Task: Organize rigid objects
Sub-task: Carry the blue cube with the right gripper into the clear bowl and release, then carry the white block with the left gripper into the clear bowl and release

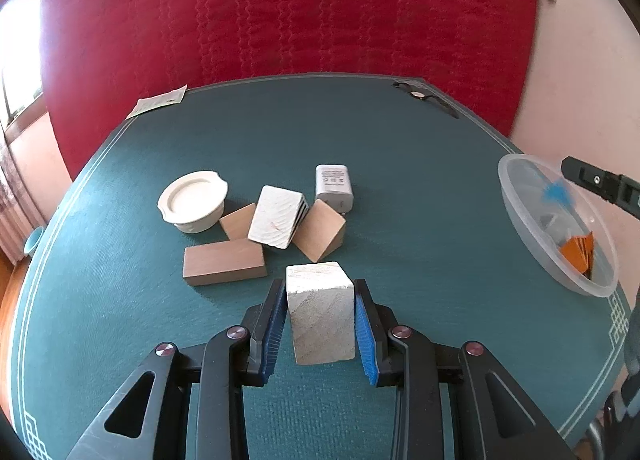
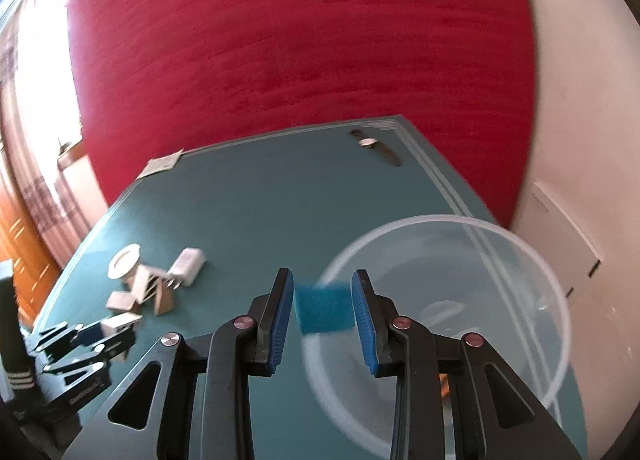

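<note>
A: Your left gripper (image 1: 320, 300) is pinching a pale wooden block (image 1: 321, 312) between its blue pads, lifted off the green table (image 1: 440, 220).

B: Just ahead of that claw sit the wooden pieces (image 1: 256, 236), white dish (image 1: 193, 201) and charger (image 1: 333, 187).

A: Your right gripper (image 2: 323, 298) has a blue block (image 2: 325, 310) between its fingers; contact is blurred, I cannot tell.

B: The clear bowl (image 2: 556, 284) lies below and right of it.
</note>
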The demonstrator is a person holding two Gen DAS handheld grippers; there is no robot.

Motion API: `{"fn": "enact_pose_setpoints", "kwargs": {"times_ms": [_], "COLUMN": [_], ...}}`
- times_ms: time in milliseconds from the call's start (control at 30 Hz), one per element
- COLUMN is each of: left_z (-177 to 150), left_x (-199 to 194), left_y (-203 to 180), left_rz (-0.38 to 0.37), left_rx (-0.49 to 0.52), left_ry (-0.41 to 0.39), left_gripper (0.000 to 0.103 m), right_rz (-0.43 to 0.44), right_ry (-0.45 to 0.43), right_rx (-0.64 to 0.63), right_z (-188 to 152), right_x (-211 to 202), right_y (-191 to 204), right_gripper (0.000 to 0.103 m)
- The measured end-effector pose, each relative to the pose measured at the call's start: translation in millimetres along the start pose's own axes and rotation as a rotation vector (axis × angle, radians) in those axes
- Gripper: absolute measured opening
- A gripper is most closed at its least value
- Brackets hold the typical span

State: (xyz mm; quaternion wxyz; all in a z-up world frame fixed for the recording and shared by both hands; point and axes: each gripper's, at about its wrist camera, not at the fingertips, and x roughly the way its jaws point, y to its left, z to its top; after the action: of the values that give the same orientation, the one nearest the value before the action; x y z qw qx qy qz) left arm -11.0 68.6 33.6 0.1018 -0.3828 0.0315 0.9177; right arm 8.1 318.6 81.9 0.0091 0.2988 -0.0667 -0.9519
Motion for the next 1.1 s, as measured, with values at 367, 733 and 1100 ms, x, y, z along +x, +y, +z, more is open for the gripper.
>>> {"fn": "enact_pose_setpoints", "kwargs": {"times_ms": [367, 733, 1100], "left_z": [3, 8, -9], "left_x": [-9, -17, 4], "left_y": [-8, -21, -2], "left_rz": [-0.015, -0.036, -0.008], "left_rx": [0.019, 0.049, 0.026], "left_ry": [-0.023, -0.056, 0.02], "left_gripper": [0.034, 0.034, 0.059], "right_rz": [-0.109, -0.129, -0.119], "right_ry": [-0.021, -0.018, -0.033], "right_rx": [0.103, 0.19, 0.195], "right_z": [15, 18, 15], "right_x": [0, -2, -4], "right_y": [-54, -72, -71], "right_gripper": [0.032, 0.033, 0.045]}}
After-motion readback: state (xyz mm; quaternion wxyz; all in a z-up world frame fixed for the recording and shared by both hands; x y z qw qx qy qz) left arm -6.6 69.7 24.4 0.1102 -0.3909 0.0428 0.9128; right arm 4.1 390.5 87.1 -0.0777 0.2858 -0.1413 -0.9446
